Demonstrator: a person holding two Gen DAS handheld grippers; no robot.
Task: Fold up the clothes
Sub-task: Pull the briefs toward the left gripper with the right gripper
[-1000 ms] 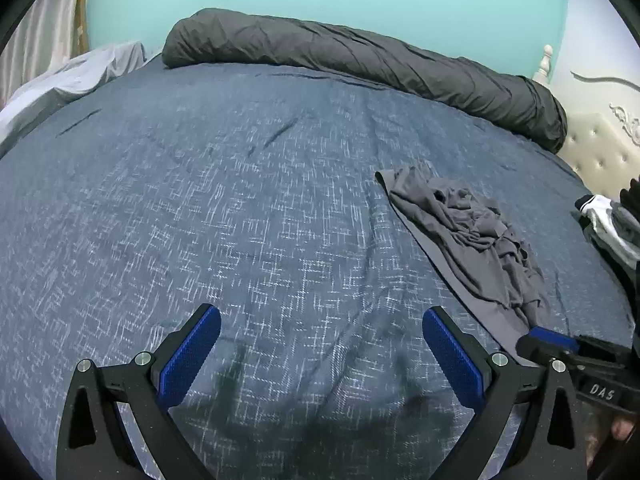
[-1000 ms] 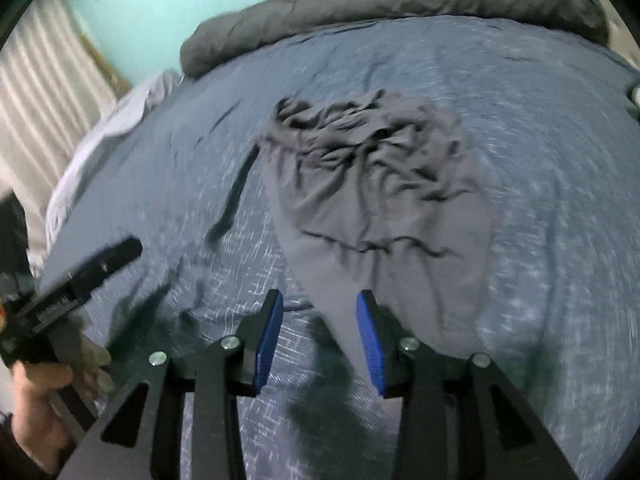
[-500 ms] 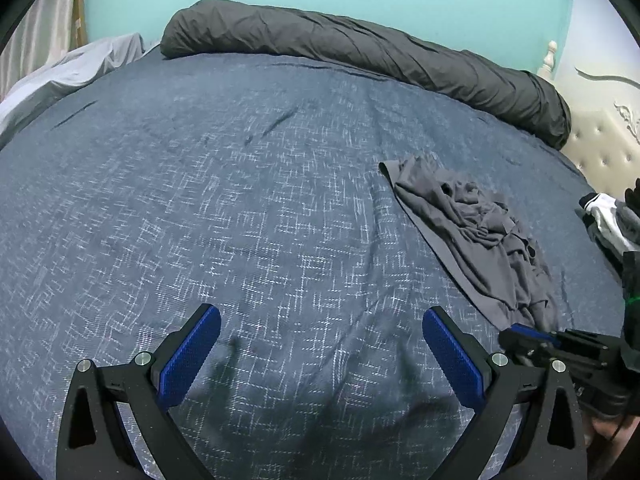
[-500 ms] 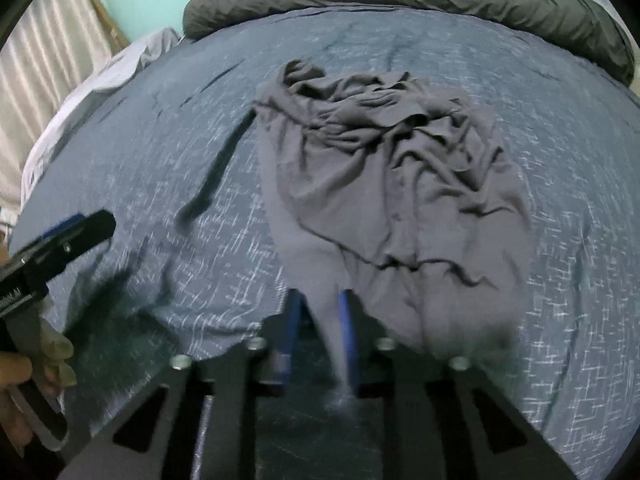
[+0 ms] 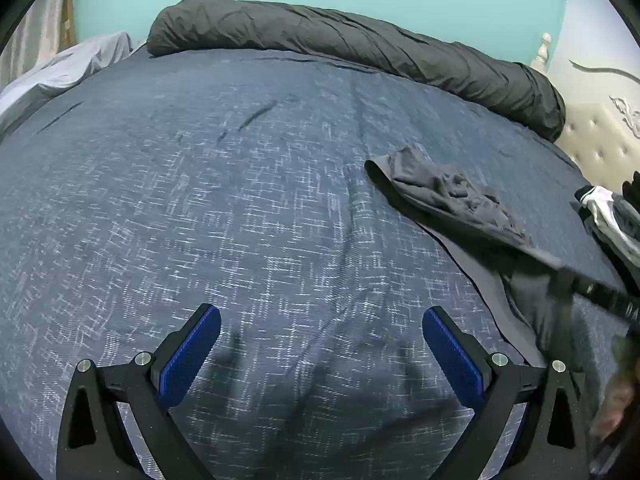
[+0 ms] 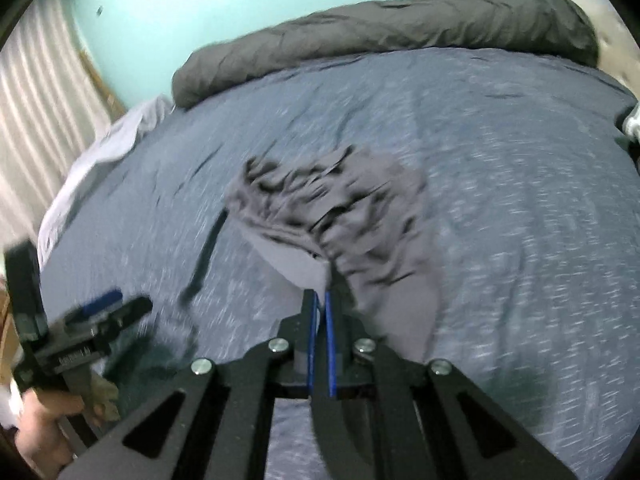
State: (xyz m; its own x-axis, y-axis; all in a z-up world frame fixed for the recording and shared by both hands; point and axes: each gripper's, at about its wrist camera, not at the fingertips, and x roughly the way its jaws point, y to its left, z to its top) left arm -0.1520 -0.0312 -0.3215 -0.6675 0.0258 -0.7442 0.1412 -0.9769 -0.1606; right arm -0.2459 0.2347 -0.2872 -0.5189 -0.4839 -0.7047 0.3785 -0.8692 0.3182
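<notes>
A crumpled grey garment [image 5: 452,196] lies on the blue bedspread [image 5: 240,208], at the right in the left wrist view. My right gripper [image 6: 320,300] is shut on the garment's near edge [image 6: 304,260] and lifts it, so the cloth [image 6: 360,216] hangs stretched from the fingers. It shows at the right edge of the left wrist view [image 5: 592,288], blurred. My left gripper [image 5: 320,344] is open and empty, low over bare bedspread to the left of the garment. It also shows at the left of the right wrist view [image 6: 100,308].
A rolled dark grey duvet [image 5: 360,48] lies along the far side of the bed. A pale sheet [image 5: 68,68] is bunched at the far left. More clothes [image 5: 608,216] are piled at the right edge, by a tufted headboard [image 5: 592,148].
My right gripper closed on the garment's near edge and has raised it off the bed. My left gripper stayed open and shifted only slightly.
</notes>
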